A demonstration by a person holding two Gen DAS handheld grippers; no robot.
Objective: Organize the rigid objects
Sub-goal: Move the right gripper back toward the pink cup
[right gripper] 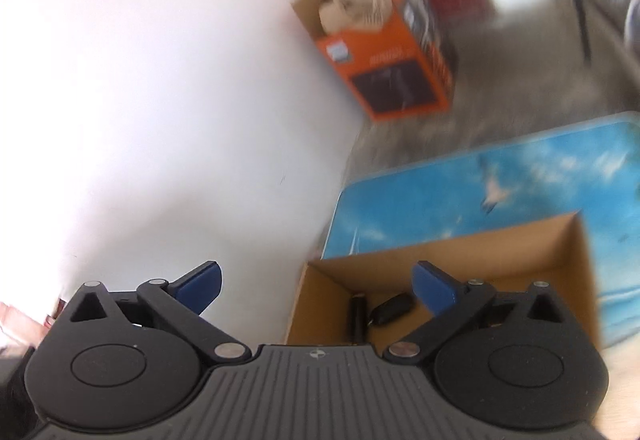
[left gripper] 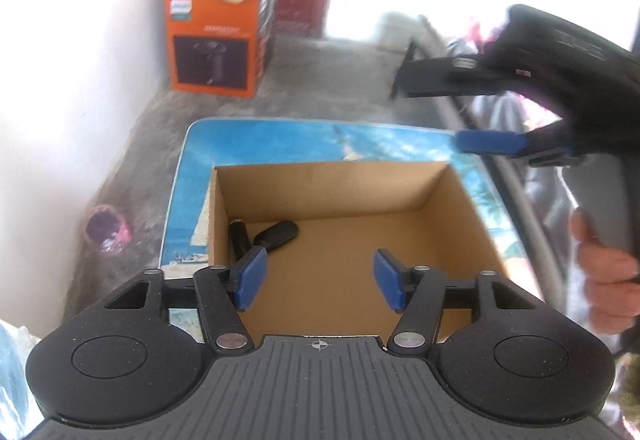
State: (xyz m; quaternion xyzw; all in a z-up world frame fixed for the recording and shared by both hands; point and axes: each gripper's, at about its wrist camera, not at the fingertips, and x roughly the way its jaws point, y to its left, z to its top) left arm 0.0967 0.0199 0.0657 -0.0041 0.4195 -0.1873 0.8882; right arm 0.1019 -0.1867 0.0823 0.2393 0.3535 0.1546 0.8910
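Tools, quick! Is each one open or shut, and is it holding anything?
Left tool: open, holding nothing.
Right tool: wide open, holding nothing.

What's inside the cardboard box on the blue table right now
Two small black objects lie in the cardboard box, in its left corner: a cylinder and a flatter fob-like piece. The rest of the floor looks bare, but the left gripper covers the near edge.

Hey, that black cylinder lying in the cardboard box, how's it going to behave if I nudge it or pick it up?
The cylinder lies on its side, so a sideways nudge would probably roll it. It looks rigid, so it shouldn't flex. Its smooth dark surface may be slippery. The box wall beside it would likely stop it.
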